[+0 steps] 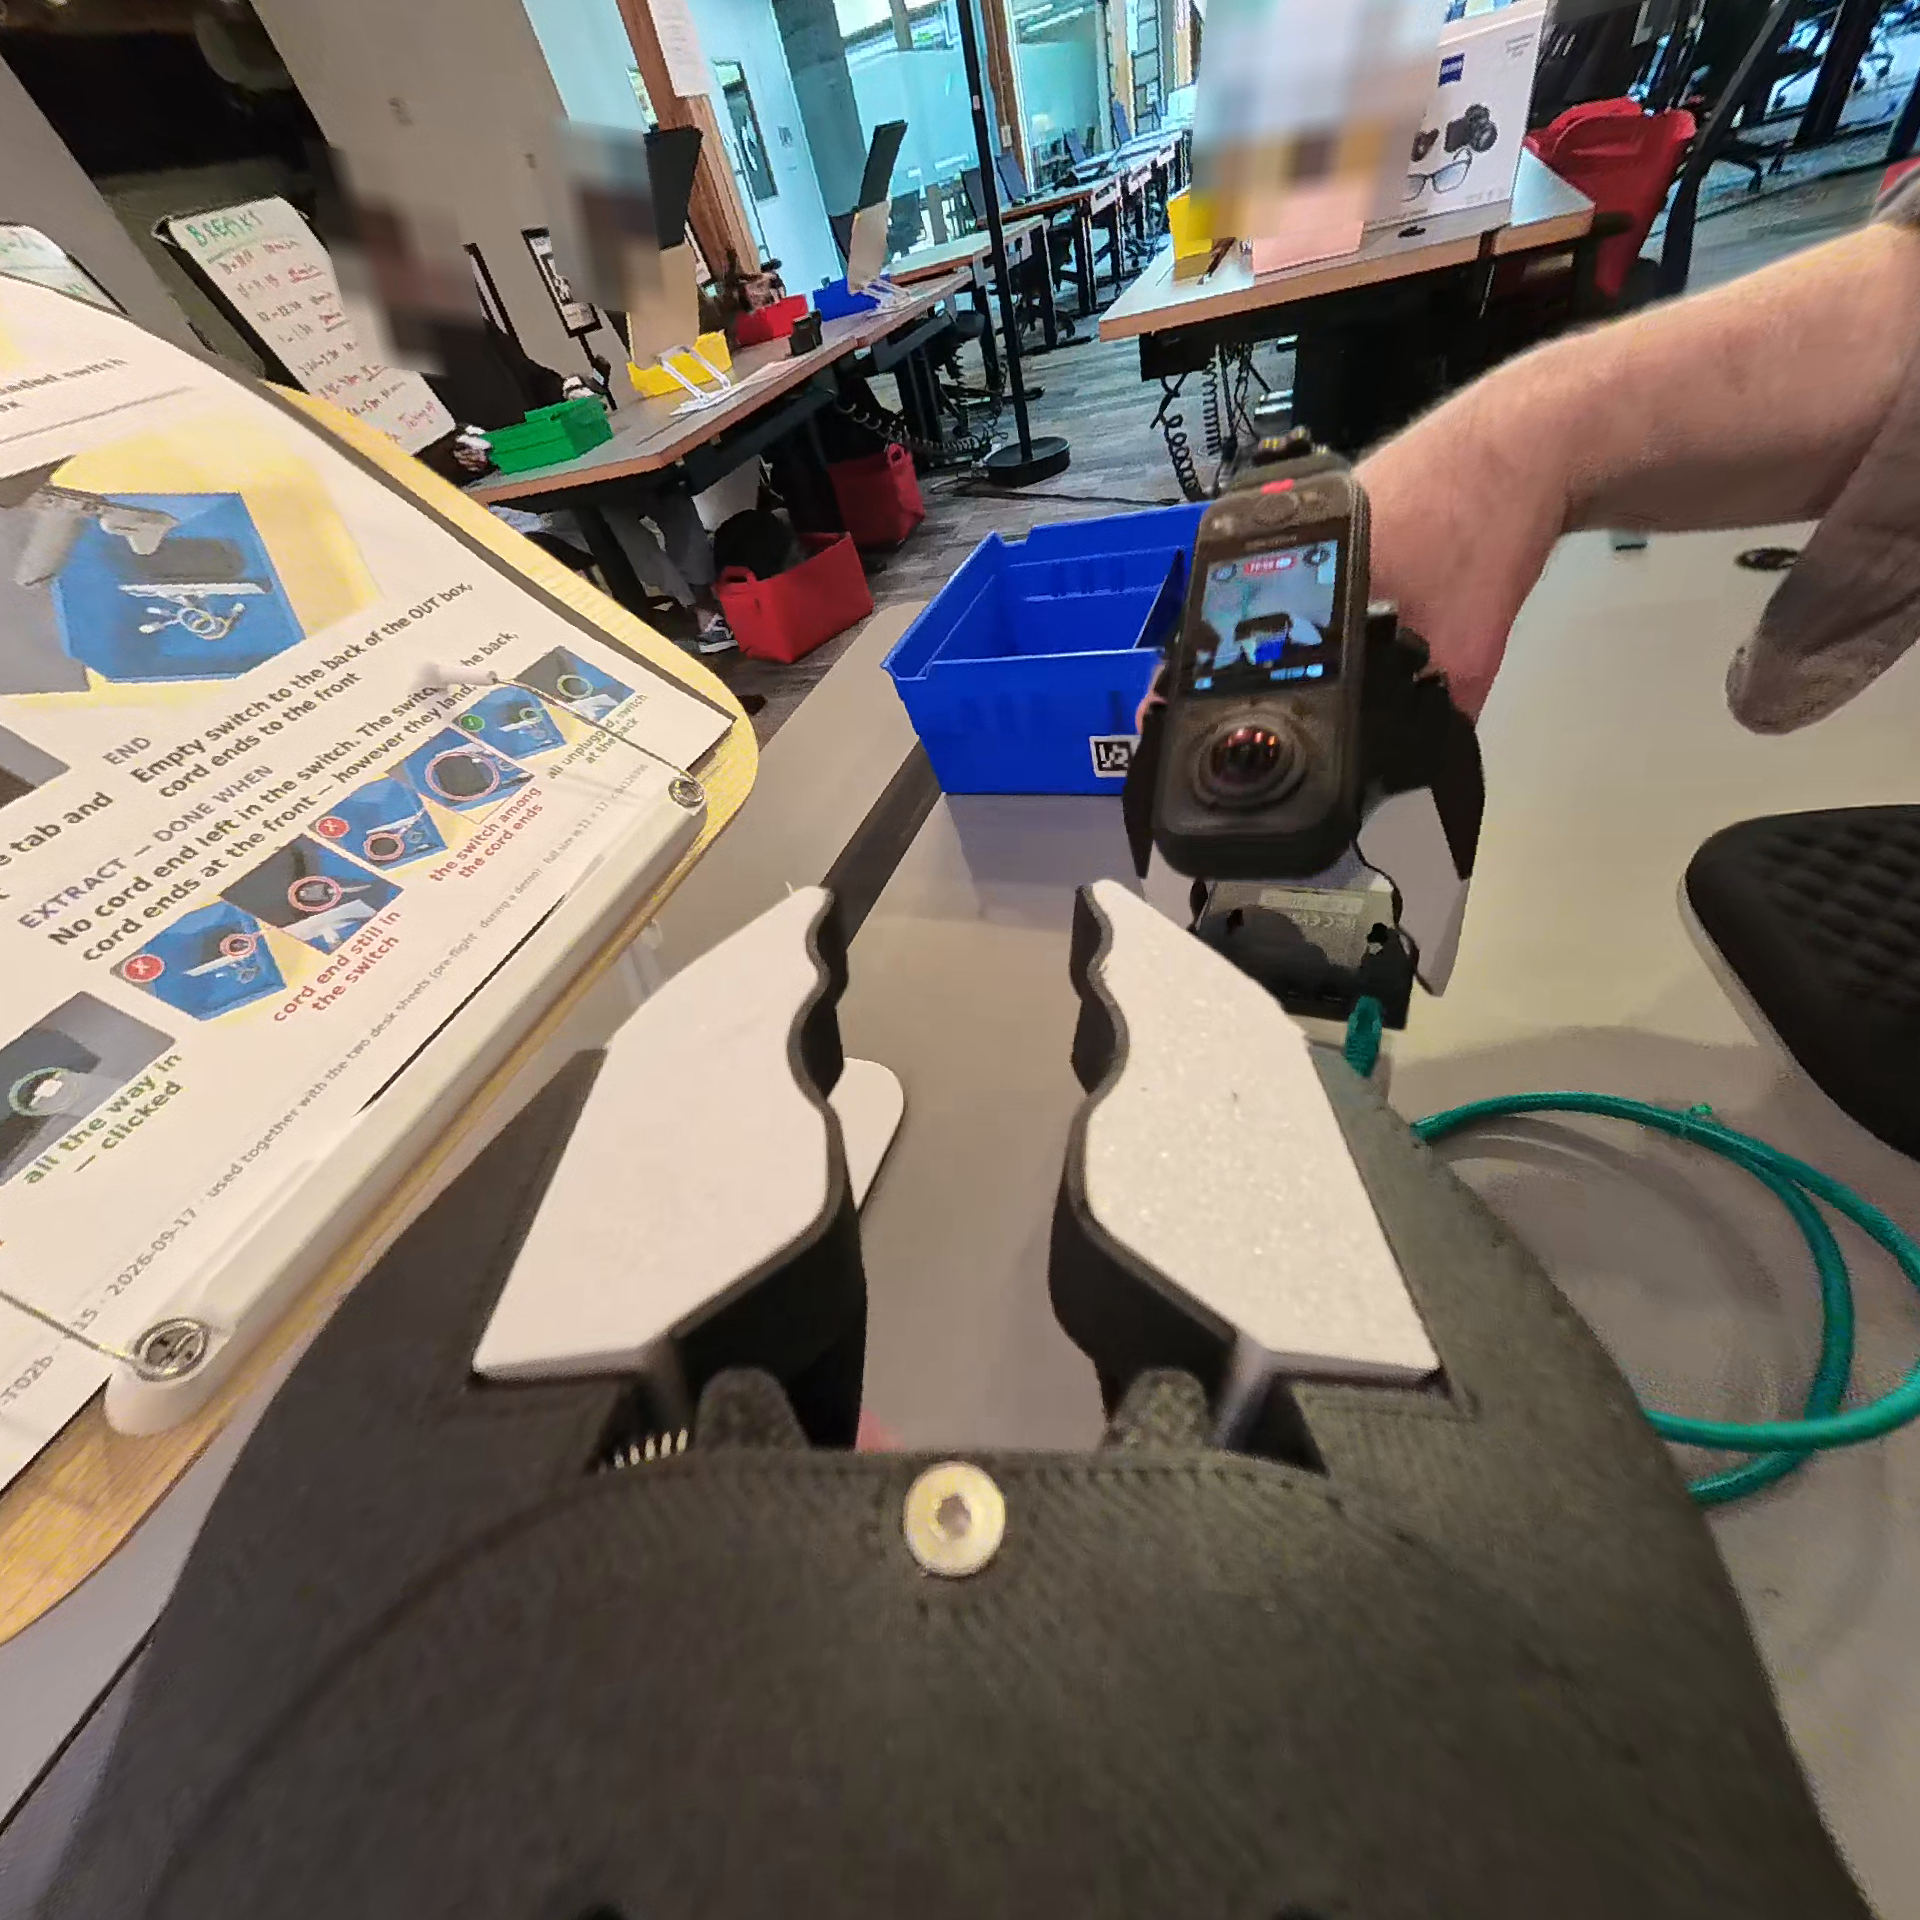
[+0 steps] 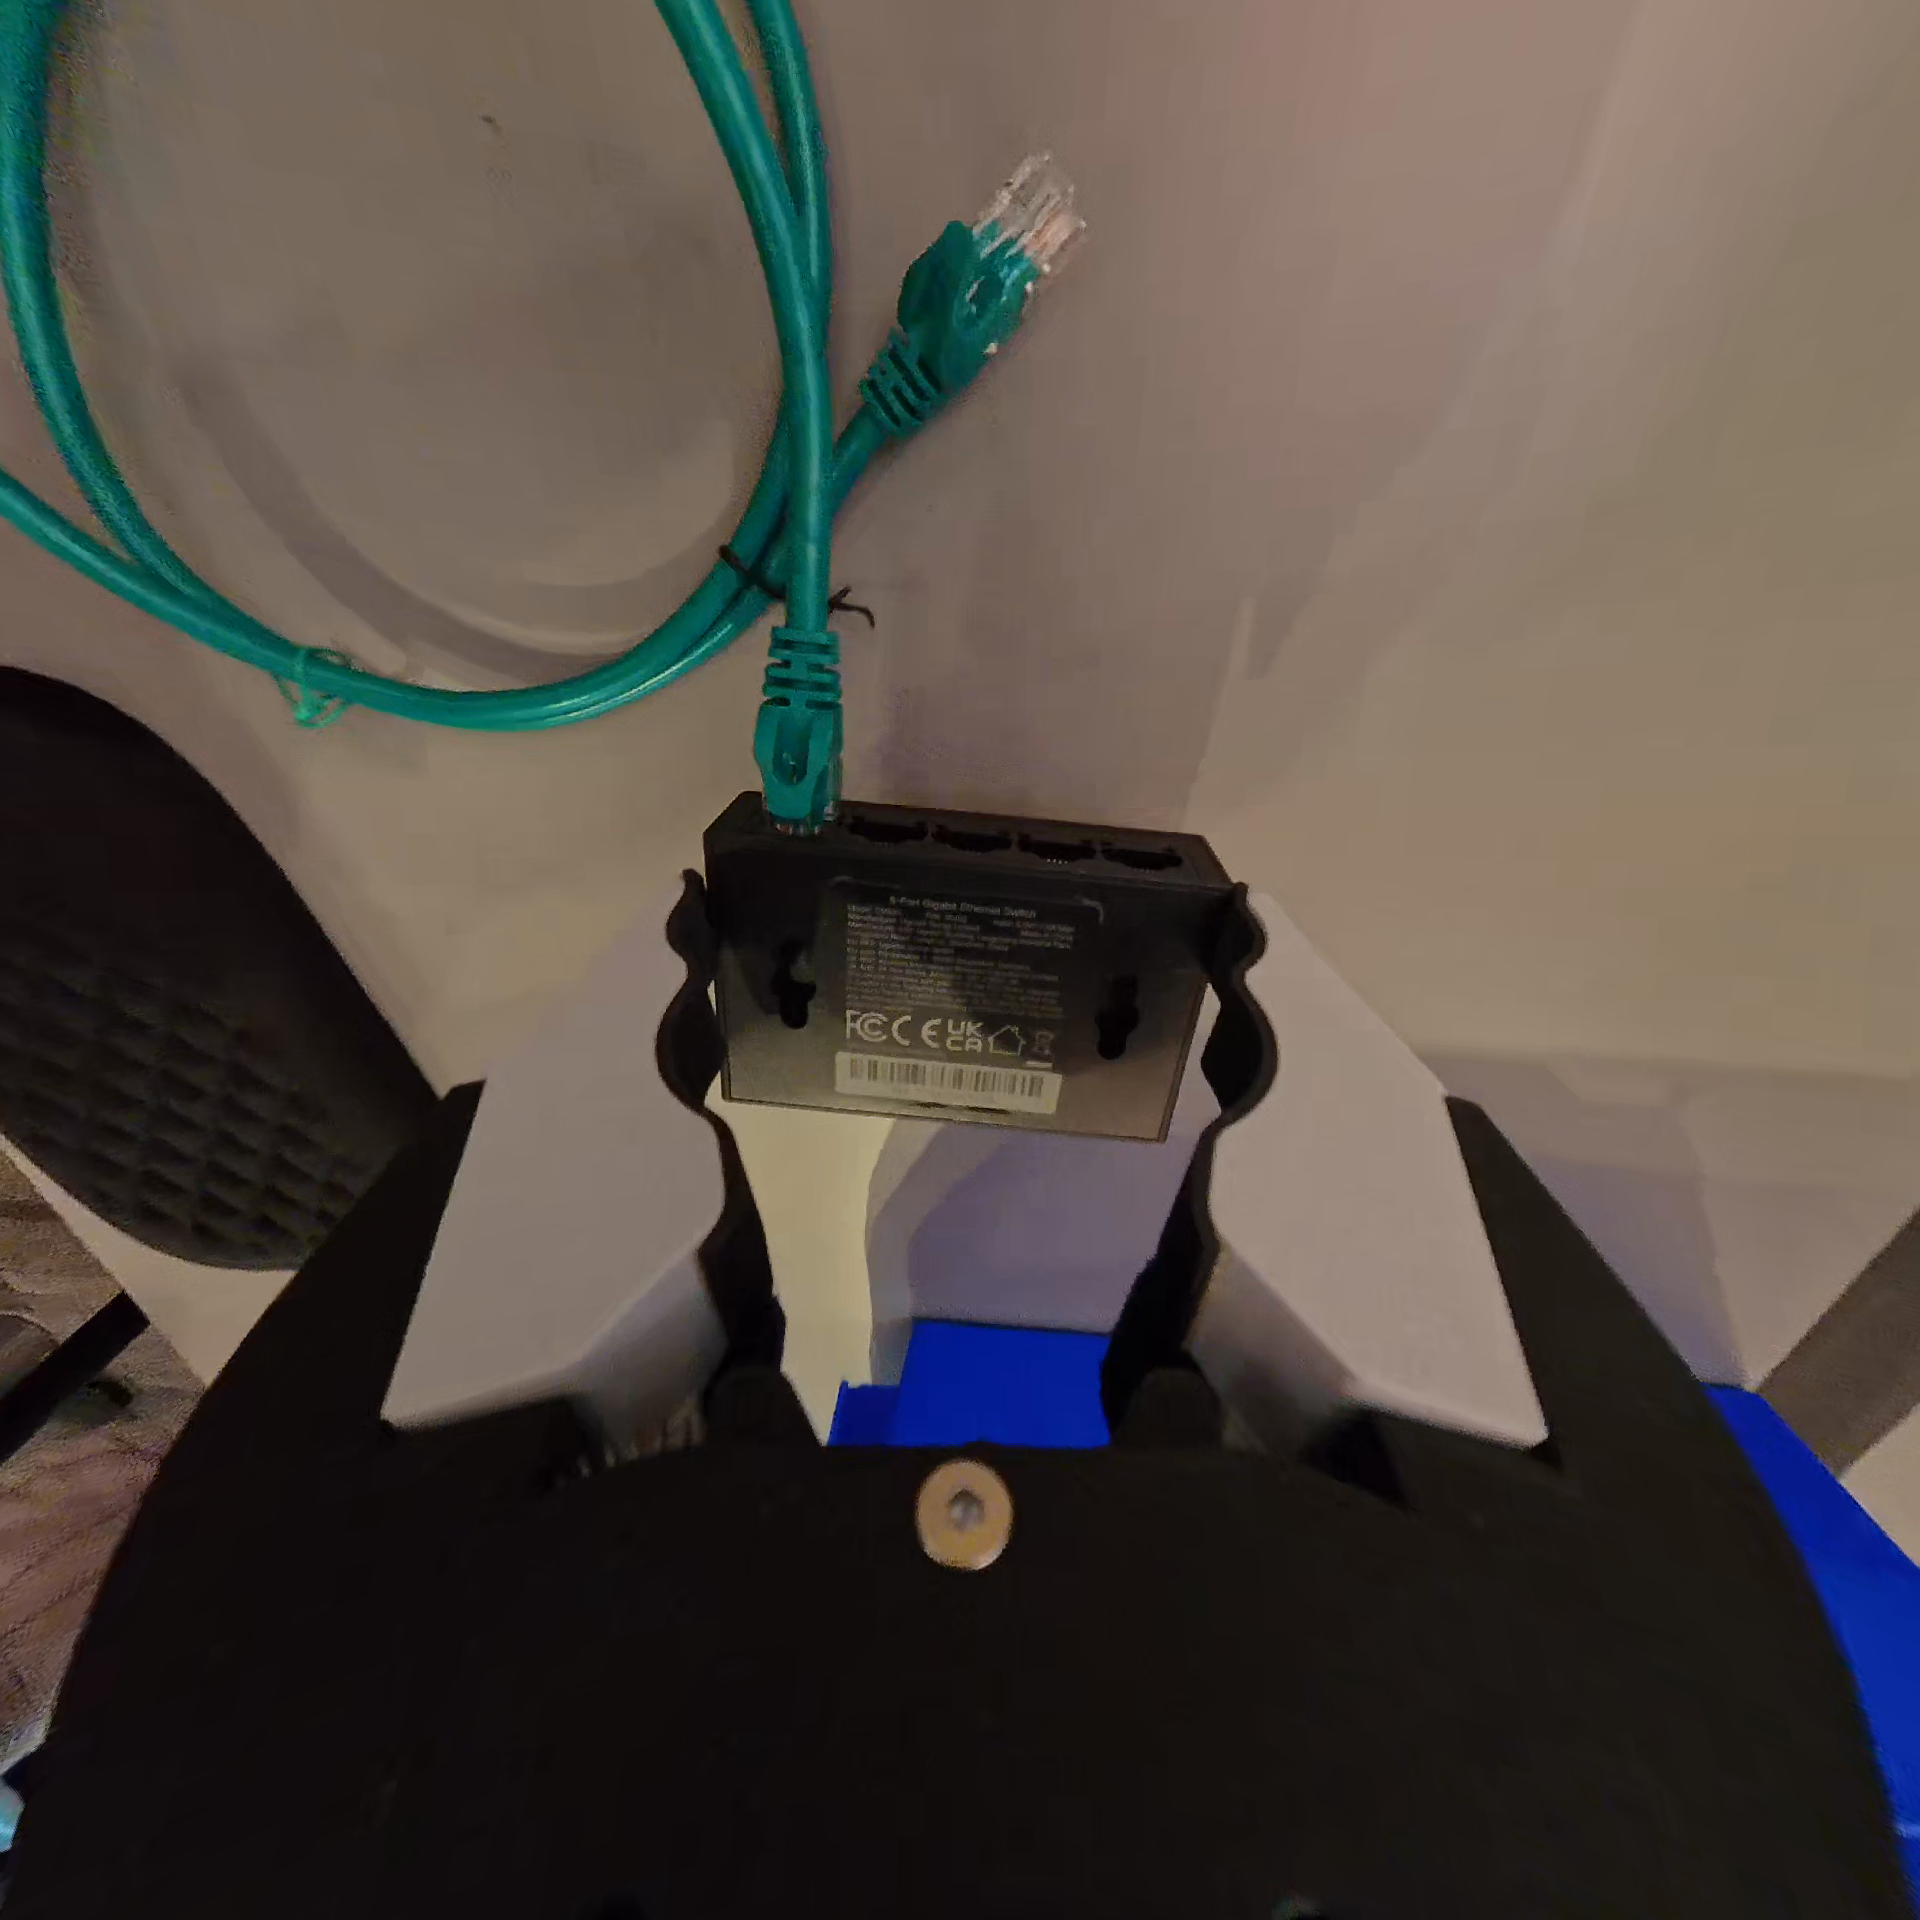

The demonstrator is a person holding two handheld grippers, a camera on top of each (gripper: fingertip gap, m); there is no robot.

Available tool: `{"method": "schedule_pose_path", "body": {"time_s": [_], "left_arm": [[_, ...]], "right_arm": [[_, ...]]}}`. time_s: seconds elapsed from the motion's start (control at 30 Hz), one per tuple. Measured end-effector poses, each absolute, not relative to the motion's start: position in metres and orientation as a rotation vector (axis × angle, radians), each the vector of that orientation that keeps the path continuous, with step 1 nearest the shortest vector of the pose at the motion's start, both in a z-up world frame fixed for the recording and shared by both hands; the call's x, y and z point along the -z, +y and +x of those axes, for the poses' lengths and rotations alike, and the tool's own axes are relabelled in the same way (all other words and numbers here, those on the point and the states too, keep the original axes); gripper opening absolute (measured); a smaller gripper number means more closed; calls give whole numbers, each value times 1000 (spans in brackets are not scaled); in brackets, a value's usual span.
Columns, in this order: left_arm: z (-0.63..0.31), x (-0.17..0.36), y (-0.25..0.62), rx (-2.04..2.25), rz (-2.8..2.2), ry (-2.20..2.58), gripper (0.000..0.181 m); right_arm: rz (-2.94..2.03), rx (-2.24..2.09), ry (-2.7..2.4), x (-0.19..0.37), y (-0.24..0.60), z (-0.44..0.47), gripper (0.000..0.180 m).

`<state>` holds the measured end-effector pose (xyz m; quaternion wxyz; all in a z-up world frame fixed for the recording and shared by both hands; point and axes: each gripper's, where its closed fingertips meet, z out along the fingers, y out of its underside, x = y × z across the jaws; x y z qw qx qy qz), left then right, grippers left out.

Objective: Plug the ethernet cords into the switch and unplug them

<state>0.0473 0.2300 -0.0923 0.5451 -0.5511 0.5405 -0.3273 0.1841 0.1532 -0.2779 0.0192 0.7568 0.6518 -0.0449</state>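
My right gripper [image 2: 961, 914] is shut on a black ethernet switch [image 2: 961, 987], held label side up above the table. One end of a green ethernet cord [image 2: 795, 727] sits in the switch's leftmost port. The cord's other plug [image 2: 997, 270] lies loose on the table beyond the switch. The other ports look empty. My left gripper [image 1: 951, 914] is open and empty above the grey table. In the left wrist view the right gripper [image 1: 1299, 894] holds the switch [image 1: 1304, 951] just ahead and to the right, with the green cord [image 1: 1766, 1195] coiled to its right.
A blue bin [image 1: 1029, 665] stands on the table beyond the left gripper. An instruction sheet on a tilted board [image 1: 312, 831] stands at the left. A black mesh chair [image 1: 1829, 956] is at the right table edge; it also shows in the right wrist view [image 2: 156, 987]. The tips of one gripper are about 25 cm away from the tips of the other.
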Motion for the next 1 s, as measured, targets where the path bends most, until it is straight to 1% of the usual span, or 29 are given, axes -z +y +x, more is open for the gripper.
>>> {"method": "schedule_pose_path", "body": {"time_s": [0.3, 0.57, 0.6, 0.63, 0.77, 1.0], "left_arm": [[56, 102, 228, 728, -1316, 1329, 41], [57, 100, 226, 727, -1310, 1330, 41], [57, 99, 226, 726, -1308, 1329, 41], [57, 99, 225, 724, -1306, 1327, 41], [55, 95, 225, 717, -1301, 1322, 41], [46, 81, 228, 708, -1283, 1269, 41]], "right_arm": [[2333, 81, 2022, 309, 154, 184, 94], [2334, 98, 1970, 307, 150, 185, 96], [2333, 92, 1966, 306, 149, 185, 103], [2335, 106, 1958, 304, 148, 184, 106], [2354, 112, 1958, 284, 151, 183, 109], [2566, 185, 2126, 202, 188, 146, 96]]}}
